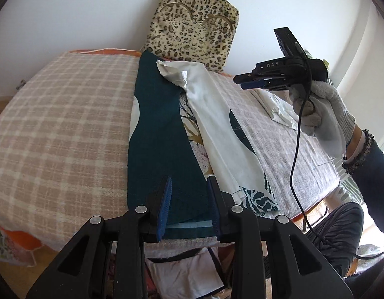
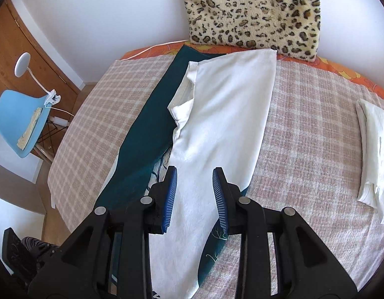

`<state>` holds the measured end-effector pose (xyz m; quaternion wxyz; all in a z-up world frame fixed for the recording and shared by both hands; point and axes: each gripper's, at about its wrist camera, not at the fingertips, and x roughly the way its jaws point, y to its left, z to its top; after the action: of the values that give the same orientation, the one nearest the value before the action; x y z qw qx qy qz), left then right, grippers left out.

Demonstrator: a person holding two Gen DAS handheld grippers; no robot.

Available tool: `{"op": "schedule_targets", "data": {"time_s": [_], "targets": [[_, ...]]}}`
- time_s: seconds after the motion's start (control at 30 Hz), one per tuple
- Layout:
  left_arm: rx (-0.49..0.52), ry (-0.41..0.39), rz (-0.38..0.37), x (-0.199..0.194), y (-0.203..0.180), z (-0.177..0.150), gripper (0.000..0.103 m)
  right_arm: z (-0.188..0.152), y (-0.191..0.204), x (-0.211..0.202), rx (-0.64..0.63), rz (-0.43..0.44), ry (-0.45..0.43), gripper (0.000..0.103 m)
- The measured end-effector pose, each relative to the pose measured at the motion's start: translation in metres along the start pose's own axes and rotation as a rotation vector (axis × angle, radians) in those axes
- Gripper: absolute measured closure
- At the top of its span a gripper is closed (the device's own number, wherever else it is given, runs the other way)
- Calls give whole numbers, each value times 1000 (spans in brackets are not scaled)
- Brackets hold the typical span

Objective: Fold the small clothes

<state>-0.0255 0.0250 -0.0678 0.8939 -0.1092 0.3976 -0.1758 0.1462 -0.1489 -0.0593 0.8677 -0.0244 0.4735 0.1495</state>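
While both jaws stand released and empty above the bed (image 2: 304,129), left gripper (image 1: 189,204) and right gripper (image 2: 195,196) hover over the half-folded teal-and-white garment (image 2: 217,114); next fold probably needs a fresh edge grasp.

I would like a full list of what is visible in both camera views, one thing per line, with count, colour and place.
checked blanket: one, beige and white, covering the bed.
orange sheet: one, orange, showing at the blanket's far edge.
teal cloth: one, dark teal with a printed side, lying lengthwise on the blanket.
white garment: one, white, on top of the teal cloth.
folded white cloth: one, white, on the blanket at the right.
leopard cushion: one, tan with black spots, against the wall.
blue chair: one, light blue, left of the bed.
clip lamp: one, white, clipped to the chair.
left claw: open, above the teal cloth.
right claw: open, above the white garment.
gloved hand: one, grey-white glove, holding the right claw.
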Motion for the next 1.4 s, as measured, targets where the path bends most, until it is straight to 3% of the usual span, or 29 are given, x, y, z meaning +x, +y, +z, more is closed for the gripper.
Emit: {"op": "schedule_targets", "data": {"time_s": [0.23, 0.37, 0.63, 0.77, 0.93, 1.03, 1.17, 1.27, 1.4], "targets": [[91, 12, 26, 6, 19, 44, 76, -91, 26, -2, -28, 104, 46, 78], [71, 15, 19, 18, 32, 63, 76, -130, 49, 13, -63, 159, 85, 78], [-6, 48, 29, 33, 58, 63, 76, -158, 84, 45, -140, 180, 141, 78], [-17, 45, 29, 29, 60, 61, 76, -169, 106, 41, -178, 396, 190, 78], [-14, 55, 17, 27, 61, 52, 76, -175, 109, 25, -211, 317, 139, 78], [-38, 107, -13, 33, 66, 41, 76, -177, 90, 16, -167, 127, 93, 78], [-75, 154, -33, 35, 71, 27, 63, -189, 45, 1, -12, -66, 67, 76], [-96, 187, -46, 37, 73, 20, 62, -204, 23, -5, 96, -77, 90, 72], [-101, 223, -61, 42, 70, 13, 62, -212, 24, -10, 112, -55, 93, 70]]}}
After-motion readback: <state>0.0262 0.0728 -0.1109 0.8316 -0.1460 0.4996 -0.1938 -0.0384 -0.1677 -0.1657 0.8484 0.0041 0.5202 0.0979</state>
